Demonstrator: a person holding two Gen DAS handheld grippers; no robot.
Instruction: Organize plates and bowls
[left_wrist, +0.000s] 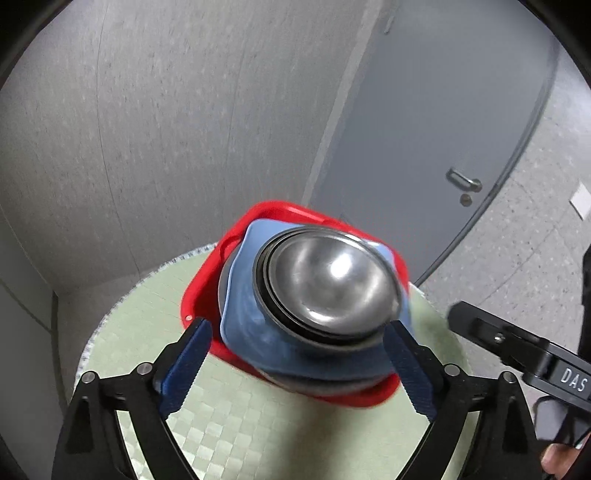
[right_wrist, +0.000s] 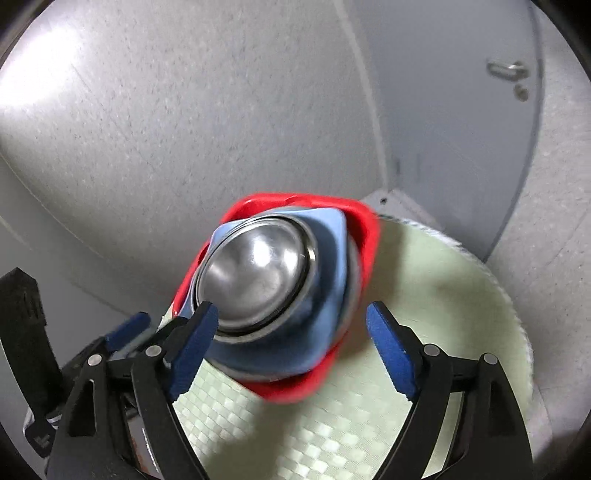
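Observation:
A stack of dishes stands on a round table with a pale green checked mat (left_wrist: 229, 417) (right_wrist: 424, 295). A red square tray (left_wrist: 201, 291) (right_wrist: 365, 236) is at the bottom, with a blue square bowl (left_wrist: 243, 295) (right_wrist: 332, 258) over it. Dark-rimmed bowls and a steel bowl (left_wrist: 332, 280) (right_wrist: 255, 273) are nested on top. My left gripper (left_wrist: 297, 326) is open, its blue fingers either side of the stack's near edge. My right gripper (right_wrist: 291, 308) is open too, straddling the same edge. Neither holds anything. What lies under the blue bowl is mostly hidden.
A grey door with a lever handle (left_wrist: 463, 181) (right_wrist: 508, 70) stands behind the table beside a speckled wall (left_wrist: 166, 129). The table's far rim (left_wrist: 122, 302) drops to the floor. The other gripper's black body (left_wrist: 517, 350) (right_wrist: 92, 350) is close alongside.

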